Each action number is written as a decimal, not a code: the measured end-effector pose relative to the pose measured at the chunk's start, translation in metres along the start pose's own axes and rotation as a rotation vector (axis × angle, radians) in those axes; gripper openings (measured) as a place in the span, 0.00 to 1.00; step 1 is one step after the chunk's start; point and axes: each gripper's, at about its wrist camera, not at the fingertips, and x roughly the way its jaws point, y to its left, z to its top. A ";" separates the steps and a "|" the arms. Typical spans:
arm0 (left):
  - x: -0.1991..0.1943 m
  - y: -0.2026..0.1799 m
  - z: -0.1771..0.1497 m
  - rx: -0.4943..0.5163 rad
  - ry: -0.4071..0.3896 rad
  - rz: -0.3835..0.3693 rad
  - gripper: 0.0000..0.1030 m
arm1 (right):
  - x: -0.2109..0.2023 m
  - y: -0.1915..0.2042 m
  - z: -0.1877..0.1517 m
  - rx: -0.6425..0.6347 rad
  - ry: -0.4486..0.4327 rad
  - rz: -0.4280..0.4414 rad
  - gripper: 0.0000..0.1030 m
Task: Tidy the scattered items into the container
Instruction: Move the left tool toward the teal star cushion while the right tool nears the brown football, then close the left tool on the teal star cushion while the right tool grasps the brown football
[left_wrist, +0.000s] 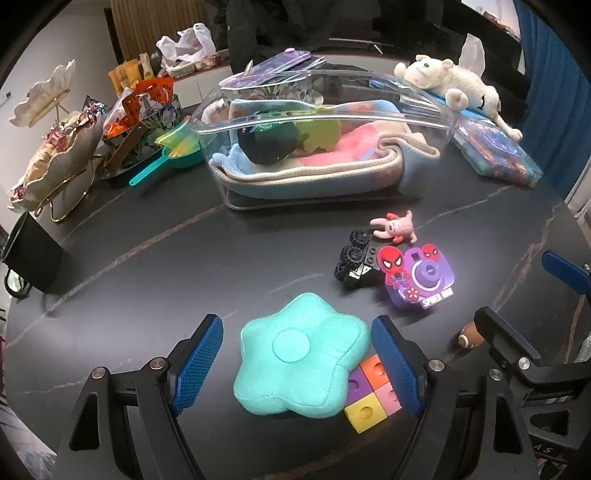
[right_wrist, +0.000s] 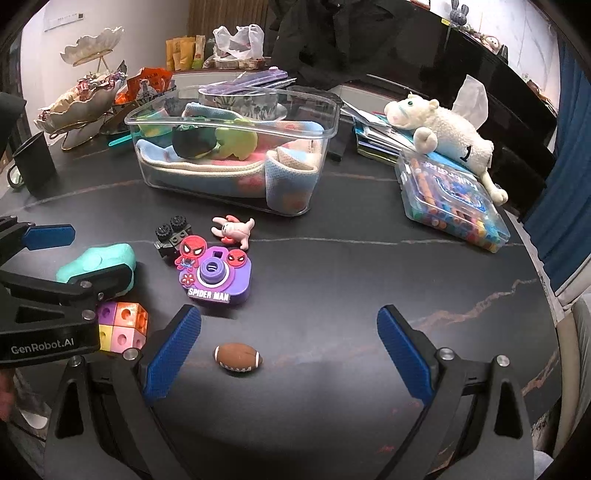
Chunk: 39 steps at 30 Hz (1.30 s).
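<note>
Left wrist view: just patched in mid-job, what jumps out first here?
A teal star-shaped cushion fills the foreground between the open left gripper, overlapping a multicoloured cube block. Behind it, the purple Spider-Man toy camera sits beside a black wheeled toy and a pink bunny figure. Beyond them stands the clear container, already holding a folded blanket and soft toys.

Toy camera (right_wrist: 216, 277) before container (right_wrist: 236, 147) (football (right_wrist: 238, 359) nearer).

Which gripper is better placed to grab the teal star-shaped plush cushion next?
Left. The left gripper is open with its blue pads either side of the teal star-shaped plush cushion. The right gripper is open around the small brown toy football instead.
</note>
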 end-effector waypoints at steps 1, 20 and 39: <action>0.001 0.000 -0.001 0.000 0.004 0.002 0.77 | 0.000 0.000 -0.001 0.002 -0.001 -0.002 0.92; 0.012 0.005 -0.010 -0.025 0.040 0.021 0.77 | 0.003 0.007 -0.009 -0.003 0.018 0.003 0.92; 0.016 0.013 -0.015 -0.060 0.070 0.039 0.77 | 0.009 0.015 -0.016 -0.026 0.049 0.014 0.92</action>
